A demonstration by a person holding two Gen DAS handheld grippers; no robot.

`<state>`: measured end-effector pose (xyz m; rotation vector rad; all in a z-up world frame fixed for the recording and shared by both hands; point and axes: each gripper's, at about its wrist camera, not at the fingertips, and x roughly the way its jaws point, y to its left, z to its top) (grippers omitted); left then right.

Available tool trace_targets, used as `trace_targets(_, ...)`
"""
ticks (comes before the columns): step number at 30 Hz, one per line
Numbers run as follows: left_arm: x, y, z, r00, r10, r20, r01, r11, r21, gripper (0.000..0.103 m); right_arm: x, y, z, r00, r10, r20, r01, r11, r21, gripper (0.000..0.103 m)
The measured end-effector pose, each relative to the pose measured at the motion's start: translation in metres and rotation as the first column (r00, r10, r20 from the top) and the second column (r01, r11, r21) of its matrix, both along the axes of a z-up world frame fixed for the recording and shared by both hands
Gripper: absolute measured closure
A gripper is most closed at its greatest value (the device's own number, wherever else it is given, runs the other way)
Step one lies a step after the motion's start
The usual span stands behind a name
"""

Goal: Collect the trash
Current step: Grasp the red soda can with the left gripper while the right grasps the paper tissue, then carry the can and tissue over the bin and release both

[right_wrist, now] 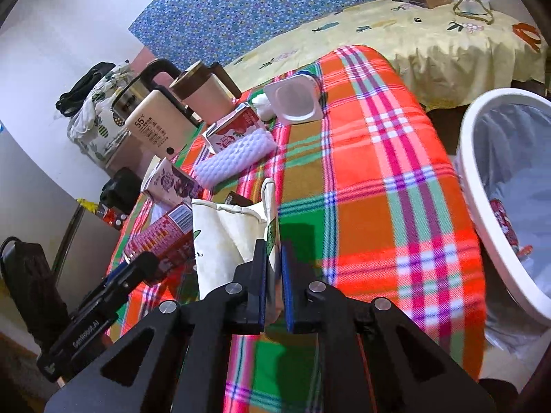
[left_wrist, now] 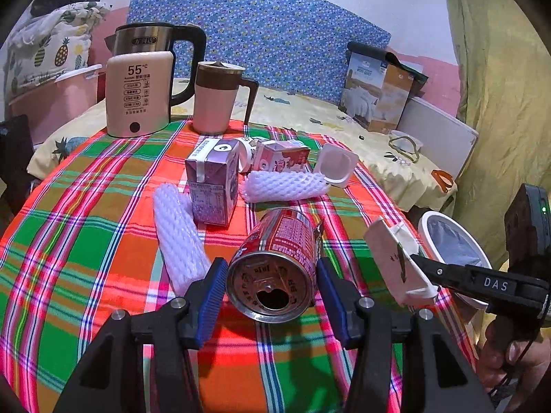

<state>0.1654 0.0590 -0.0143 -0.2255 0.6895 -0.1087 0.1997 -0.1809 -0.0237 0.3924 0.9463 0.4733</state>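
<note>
White bin [right_wrist: 471, 186] holding red wrapper [right_wrist: 503, 221], right tongs [right_wrist: 274, 275] gripping carton [right_wrist: 224, 237]

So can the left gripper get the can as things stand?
Probably yes: the left gripper is open with its fingers either side of the can, which lies on its side with nothing between them.

left wrist view: we look low and level across the plaid tablecloth [left_wrist: 103, 241] toward the blue headboard [left_wrist: 258, 34], can [left_wrist: 275, 261] close up | right wrist view: we look tilted, downward along the table's right side, bin [right_wrist: 482, 186] near | shared: can [right_wrist: 162, 237], kettle [left_wrist: 141, 93], cartons.
</note>
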Motion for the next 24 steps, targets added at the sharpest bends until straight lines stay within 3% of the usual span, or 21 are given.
trace_targets(14, -0.023, -0.004, 0.016, 1.000, 0.009, 0.025, -0.009, 1.000, -0.003, 0.050, -0.015, -0.016, 0.008, 0.999, -0.022, 0.039, 0.022, 1.000, 0.006, 0.093)
trace_targets(24, -0.024, -0.020, 0.037, 0.998, -0.017, 0.056, 0.017, 1.000, 0.011, 0.051, -0.022, -0.047, 0.016, 0.993, -0.094, 0.071, 0.093, 0.996, 0.010, 0.093)
